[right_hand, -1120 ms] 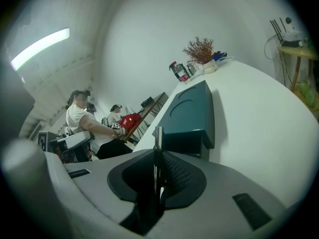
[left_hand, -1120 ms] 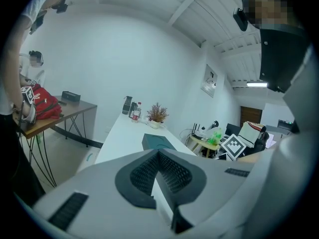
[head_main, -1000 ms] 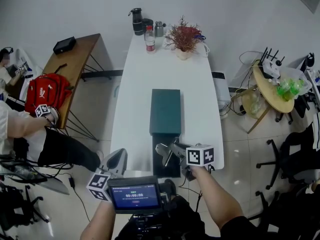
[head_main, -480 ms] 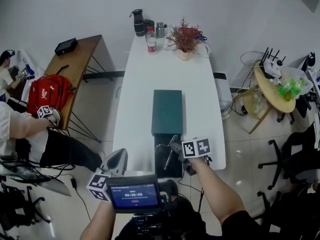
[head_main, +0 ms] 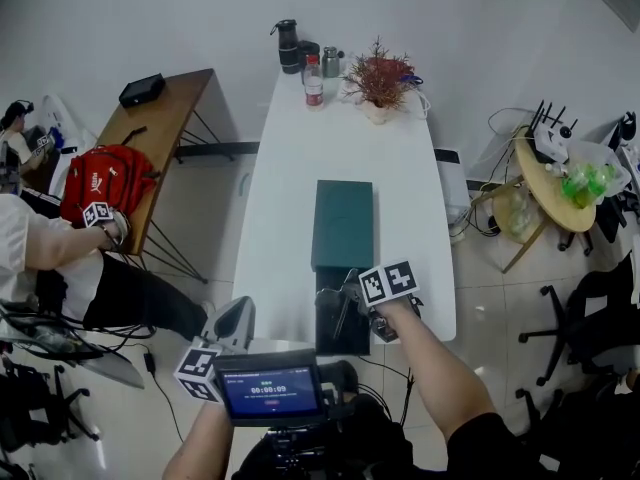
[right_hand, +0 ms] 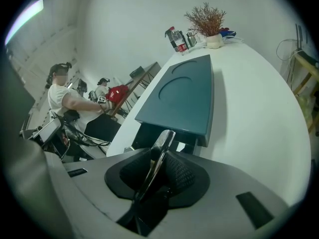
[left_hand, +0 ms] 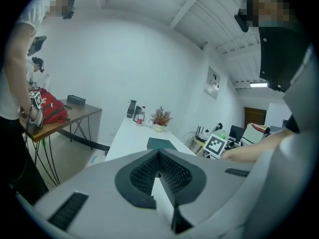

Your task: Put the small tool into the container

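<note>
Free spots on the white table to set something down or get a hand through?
Bare: the stretch between the teal lid and the far-end bottles and plant; also the strips from lid to either long table edge. Crowded: near end, where the right gripper, jaws opening around the small tool, hangs over the open container.

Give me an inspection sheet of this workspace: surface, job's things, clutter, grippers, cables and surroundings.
Surface: white table, long, mostly bare.
Job's things: dark container at the near end, open; green lid slid toward the far end; small tool over the opening.
Clutter: bottle, dark flask, metal cup and potted plant at the far end.
Grippers: right gripper jaws opening, small tool between them; left gripper jaws together, empty, off the table.
Cables: floor cables at left; more by the round table.
Surroundings: red backpack on a wooden side table; seated person; office chair.
</note>
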The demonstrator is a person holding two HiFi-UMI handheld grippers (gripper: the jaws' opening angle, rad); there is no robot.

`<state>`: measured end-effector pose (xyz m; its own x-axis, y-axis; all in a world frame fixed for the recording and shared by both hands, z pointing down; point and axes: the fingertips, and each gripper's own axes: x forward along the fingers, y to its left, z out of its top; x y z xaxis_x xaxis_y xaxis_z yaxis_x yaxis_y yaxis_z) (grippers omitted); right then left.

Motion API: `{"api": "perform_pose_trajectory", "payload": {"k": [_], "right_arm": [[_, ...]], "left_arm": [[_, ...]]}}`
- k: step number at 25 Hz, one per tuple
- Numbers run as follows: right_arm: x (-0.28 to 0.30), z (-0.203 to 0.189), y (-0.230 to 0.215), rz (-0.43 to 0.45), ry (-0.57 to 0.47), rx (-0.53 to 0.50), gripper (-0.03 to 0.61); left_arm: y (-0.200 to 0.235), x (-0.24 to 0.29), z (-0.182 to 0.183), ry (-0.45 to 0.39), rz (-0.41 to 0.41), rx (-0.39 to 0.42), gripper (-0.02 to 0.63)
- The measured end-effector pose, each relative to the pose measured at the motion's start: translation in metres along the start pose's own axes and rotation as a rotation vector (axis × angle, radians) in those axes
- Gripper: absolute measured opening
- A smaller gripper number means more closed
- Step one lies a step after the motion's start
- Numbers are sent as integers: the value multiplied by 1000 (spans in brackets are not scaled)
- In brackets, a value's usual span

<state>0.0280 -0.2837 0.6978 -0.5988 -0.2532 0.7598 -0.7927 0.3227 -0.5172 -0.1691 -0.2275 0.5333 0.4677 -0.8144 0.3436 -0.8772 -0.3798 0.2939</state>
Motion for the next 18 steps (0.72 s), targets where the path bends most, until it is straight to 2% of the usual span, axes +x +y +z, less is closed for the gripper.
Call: {"api": "perform_pose_trajectory", "payload": {"k": [7,13,18], "right_arm": [[1,-11,6,17,88,-18,87],[3,-7,0,-133,70,-72,104],[6,-11,5,-194,82,-110,103]], "left_arm": [[4,-13,7,-23,9,-5,3],[7,-21,8,-28,19,-4,3],[10,-25,11,-33,22,-13,3]]}}
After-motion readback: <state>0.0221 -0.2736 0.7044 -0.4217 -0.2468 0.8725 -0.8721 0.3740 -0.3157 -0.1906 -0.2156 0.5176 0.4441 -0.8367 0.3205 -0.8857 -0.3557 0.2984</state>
